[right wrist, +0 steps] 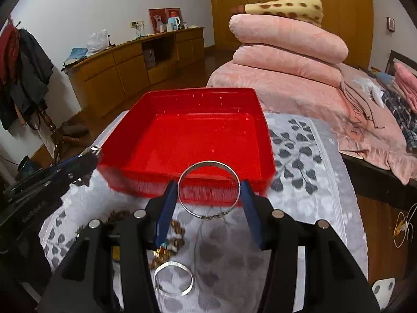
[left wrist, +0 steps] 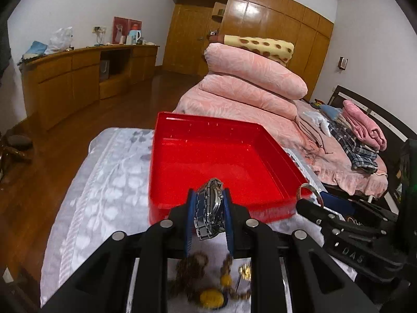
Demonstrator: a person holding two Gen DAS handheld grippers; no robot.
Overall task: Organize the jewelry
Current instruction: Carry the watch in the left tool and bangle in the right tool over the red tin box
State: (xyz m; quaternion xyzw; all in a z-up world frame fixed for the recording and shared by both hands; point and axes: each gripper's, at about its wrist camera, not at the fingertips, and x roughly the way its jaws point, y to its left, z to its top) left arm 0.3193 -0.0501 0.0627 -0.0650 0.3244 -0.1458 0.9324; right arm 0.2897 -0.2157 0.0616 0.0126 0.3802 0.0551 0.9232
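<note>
Left gripper [left wrist: 209,203] clamping steel-link wristwatch [left wrist: 210,208] on edge between blue pads, hovering at near wall of red tray [left wrist: 166,172]. Right gripper [right wrist: 208,190] pinching silver bangle [right wrist: 208,190] upright, also at tray's near wall. Tray sitting on leaf-print cloth [right wrist: 307,182]. Second silver bangle [right wrist: 173,278], brown bead strands [left wrist: 190,263] and yellow pendant [left wrist: 211,297] lying on cloth near its front edge.

Our two grippers — black bodies, blue fingers

On the left gripper [left wrist: 209,210] and right gripper [right wrist: 208,193] we see round silver screws — and pale lettering on each side.
</note>
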